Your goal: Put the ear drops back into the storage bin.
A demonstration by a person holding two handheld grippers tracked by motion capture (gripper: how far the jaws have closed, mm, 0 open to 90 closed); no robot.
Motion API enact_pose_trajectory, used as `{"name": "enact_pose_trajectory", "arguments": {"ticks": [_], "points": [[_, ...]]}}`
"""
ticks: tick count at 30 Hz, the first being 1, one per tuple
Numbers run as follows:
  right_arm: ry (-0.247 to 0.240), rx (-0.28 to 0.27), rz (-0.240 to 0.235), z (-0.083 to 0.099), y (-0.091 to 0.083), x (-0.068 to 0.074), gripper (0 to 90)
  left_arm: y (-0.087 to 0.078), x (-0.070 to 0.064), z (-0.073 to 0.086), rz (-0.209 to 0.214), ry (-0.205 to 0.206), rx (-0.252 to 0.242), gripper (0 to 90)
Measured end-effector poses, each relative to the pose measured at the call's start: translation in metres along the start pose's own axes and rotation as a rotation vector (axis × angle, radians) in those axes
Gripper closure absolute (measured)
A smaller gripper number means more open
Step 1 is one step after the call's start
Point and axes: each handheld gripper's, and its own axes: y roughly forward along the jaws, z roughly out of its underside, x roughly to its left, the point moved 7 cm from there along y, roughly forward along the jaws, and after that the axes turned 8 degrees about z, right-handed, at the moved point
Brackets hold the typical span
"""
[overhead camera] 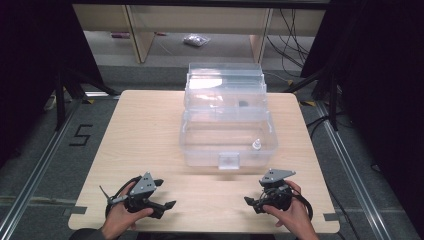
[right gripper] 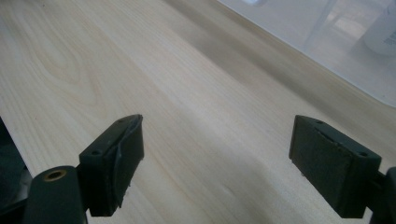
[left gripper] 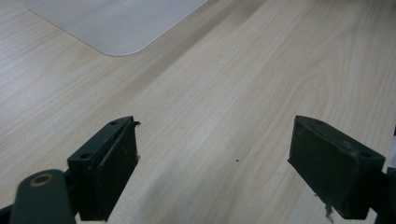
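- The clear plastic box (overhead camera: pixel 229 145) sits at the middle of the wooden table (overhead camera: pixel 145 130), toward its far half, with its lid (overhead camera: pixel 225 82) swung up and standing behind it.
- Its long axis runs left to right across the table, so the long front wall faces the person; a small latch tab (overhead camera: pixel 229 160) hangs at the middle of that wall.
- Inside, near the front right corner, stands a small white bottle (overhead camera: pixel 256 145); a small dark thing (overhead camera: pixel 243 104) lies farther back, too small to identify.
- The box lies ahead of both grippers, up the table and between them, apart from each.
- The right gripper (overhead camera: pixel 257 203) looks the nearer one to the bottle's corner; in the right gripper view the box's clear wall (right gripper: pixel 327 51) runs across the upper right, with the bottle's white side (right gripper: pixel 385 32) at the edge.
- The left gripper (overhead camera: pixel 167 206) rests near the table's front edge, left of the box; the left gripper view catches one rounded corner of the box (left gripper: pixel 116 28) at the top left.
- Both grippers have their jaws spread wide with only bare wood between them, holding nothing.
- A reach for the bottle would likely go forward and slightly inward over the front wall.
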Motion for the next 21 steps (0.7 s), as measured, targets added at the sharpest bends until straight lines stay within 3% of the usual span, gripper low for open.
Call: {"name": "enact_pose_trajectory", "arguments": {"ticks": [6, 9, 15, 19, 21], "points": [[-0.042, 0.015, -0.004, 0.0045, 0.0014, 0.0000, 16.8, -0.0001, 0.0000, 0.0000, -0.001, 0.000, 0.000, 14.8], [-0.034, 0.002, -0.001, 0.0057, 0.0023, 0.0011, 16.6, -0.0004, 0.0000, 0.0004, 0.008, 0.001, 0.008, 14.8], [-0.025, 0.034, -0.008, 0.0090, 0.0003, 0.0021, 16.5, 0.0000, -0.0001, 0.0001, 0.005, 0.003, 0.002, 14.8], [-0.042, 0.019, -0.003, 0.0085, 0.0016, 0.0006, 16.5, 0.0006, -0.0005, -0.0001, 0.004, 0.000, -0.007, 14.8], [-0.020, 0.012, 0.000, 0.0083, 0.0023, 0.0017, 16.5, 0.0007, -0.0006, -0.0002, 0.004, -0.001, -0.008, 14.8]]}}
